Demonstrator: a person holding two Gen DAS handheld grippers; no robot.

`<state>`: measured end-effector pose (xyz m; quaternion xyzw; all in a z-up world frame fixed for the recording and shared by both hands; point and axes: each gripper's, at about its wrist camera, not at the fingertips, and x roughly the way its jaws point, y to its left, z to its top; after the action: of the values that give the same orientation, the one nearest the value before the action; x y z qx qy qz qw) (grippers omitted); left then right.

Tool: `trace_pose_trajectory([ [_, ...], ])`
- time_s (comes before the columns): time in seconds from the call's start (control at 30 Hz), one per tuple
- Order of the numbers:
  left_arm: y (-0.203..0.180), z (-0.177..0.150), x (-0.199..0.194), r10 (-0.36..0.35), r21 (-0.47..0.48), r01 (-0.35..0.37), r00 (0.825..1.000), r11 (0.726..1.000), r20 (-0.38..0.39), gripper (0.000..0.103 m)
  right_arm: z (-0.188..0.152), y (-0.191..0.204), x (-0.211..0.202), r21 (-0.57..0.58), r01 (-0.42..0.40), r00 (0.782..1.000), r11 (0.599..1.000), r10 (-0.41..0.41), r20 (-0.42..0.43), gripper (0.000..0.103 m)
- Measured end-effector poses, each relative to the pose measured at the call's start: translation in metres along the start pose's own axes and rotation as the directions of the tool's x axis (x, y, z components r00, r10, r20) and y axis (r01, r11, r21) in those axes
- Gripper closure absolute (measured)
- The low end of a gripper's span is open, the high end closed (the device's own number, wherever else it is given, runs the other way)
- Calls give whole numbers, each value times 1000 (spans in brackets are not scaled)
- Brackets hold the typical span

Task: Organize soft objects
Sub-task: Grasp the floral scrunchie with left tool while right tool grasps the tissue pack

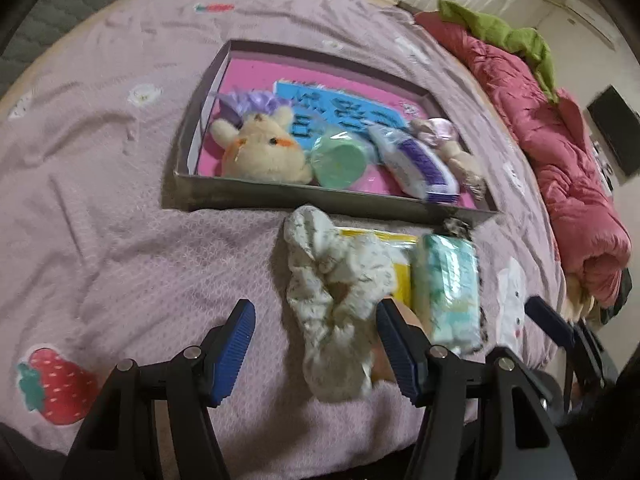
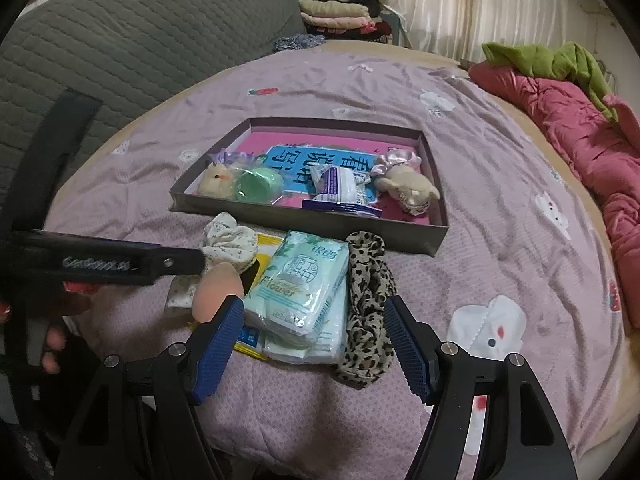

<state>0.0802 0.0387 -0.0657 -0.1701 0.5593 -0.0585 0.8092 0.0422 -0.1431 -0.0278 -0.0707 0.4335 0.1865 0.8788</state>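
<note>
Scrunchie [image 1: 336, 304] between spread left hand-held gripper [image 1: 316, 348] — right hand-held gripper [image 2: 316, 344] spread, empty.

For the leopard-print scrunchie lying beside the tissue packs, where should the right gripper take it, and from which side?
Probably the leopard-print scrunchie is best pinched from above across its near loop, on the outer side away from the tissue pack, where bare bedspread leaves room for a finger. Its floppy ring lies flat, and the right gripper is open over it.

Both wrist views look steeply down (close in) over the bed, sharing the tray [image 1: 240, 194] [image 2: 304, 216].
</note>
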Motion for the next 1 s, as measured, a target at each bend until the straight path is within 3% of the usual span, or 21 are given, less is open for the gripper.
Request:
trace_pose_trajectory([
  [0.4,6,15,31,5,-11,-6,1000,1000,-23,41,4,-1,35,38,-7,999,999,8,-47,29],
  [0.57,7,18,31,29,12,-29,1000,1000,3,55,7,7,47,31,-13,998,999,14,-57,29],
  [0.77,14,23,33,10,1,-10,1000,1000,14,71,11,17,59,15,-10,998,1000,11,-61,29],
  [1.0,20,27,37,-12,-20,13,1000,1000,22,77,11,29,72,-46,37,997,998,-40,-68,29],
])
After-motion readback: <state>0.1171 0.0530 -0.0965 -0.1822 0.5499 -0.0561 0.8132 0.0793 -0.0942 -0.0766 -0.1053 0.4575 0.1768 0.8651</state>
